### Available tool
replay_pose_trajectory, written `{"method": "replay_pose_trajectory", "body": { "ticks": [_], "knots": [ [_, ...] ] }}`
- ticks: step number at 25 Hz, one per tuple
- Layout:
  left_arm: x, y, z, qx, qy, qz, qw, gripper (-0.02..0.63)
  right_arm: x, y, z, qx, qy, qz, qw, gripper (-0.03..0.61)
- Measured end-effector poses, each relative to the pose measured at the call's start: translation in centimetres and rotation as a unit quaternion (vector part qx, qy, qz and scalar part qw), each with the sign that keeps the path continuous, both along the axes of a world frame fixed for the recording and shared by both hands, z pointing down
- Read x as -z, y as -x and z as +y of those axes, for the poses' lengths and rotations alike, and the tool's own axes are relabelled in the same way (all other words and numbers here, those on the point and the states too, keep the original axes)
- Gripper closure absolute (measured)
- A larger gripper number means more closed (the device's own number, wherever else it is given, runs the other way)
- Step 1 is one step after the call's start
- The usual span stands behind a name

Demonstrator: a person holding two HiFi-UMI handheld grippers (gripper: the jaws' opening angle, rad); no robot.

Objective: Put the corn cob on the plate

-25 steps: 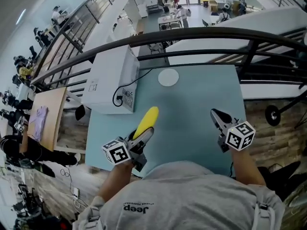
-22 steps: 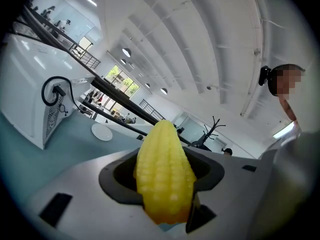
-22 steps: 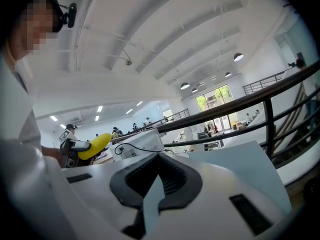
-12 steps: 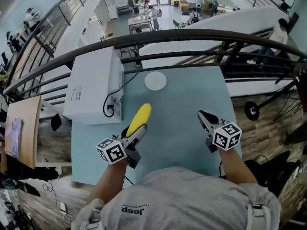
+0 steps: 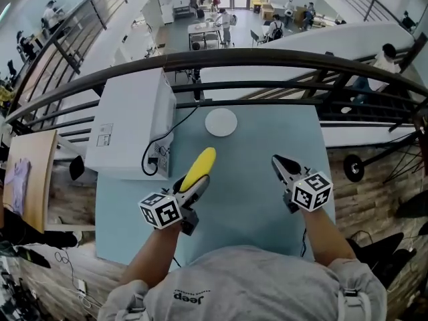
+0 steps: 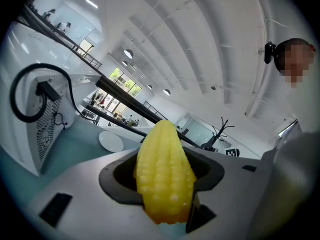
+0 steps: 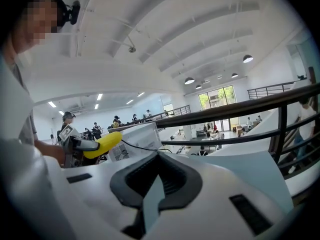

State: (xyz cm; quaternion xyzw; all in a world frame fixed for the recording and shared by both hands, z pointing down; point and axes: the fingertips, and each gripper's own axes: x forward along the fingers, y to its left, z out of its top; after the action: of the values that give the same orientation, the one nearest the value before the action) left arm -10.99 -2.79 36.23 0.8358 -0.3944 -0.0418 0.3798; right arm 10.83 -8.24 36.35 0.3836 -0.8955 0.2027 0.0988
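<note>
The left claw [image 5: 192, 189] pinches the one cob [image 5: 200, 168] by its base, tip aimed ahead above the bench [image 5: 257, 139], likely for carrying. The right claw [image 5: 281, 167], pressed together and empty, hovers alongside. Farther on lies one bare plate [image 5: 221, 122], with one box [image 5: 130, 122] to its left.

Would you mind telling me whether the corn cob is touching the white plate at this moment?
Apart. The head view shows bare teal table between the tip of the corn cob and the plate.
</note>
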Motion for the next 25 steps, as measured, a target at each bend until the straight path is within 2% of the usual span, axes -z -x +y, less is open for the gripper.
{"method": "replay_pose_trajectory", "body": {
  "ticks": [8, 15, 25],
  "knots": [
    [-4.9, -0.6, -7.4, 0.002, 0.010, -0.028, 0.9996, 0.365, -4.0, -0.4, -5.7, -0.007, 0.014, -0.007, 1.000, 0.561],
    [-9.8, 0.1, -14.7, 0.023, 0.002, -0.078, 0.9967, 0.365, -8.4, 0.7, -12.6, -0.007, 0.028, -0.031, 0.999, 0.561],
    [-15.9, -1.1, -21.3, 0.022, -0.023, -0.170, 0.9849, 0.365, -12.6, 5.2, -19.6, 0.055, -0.036, -0.008, 0.998, 0.561]
  ]
}}
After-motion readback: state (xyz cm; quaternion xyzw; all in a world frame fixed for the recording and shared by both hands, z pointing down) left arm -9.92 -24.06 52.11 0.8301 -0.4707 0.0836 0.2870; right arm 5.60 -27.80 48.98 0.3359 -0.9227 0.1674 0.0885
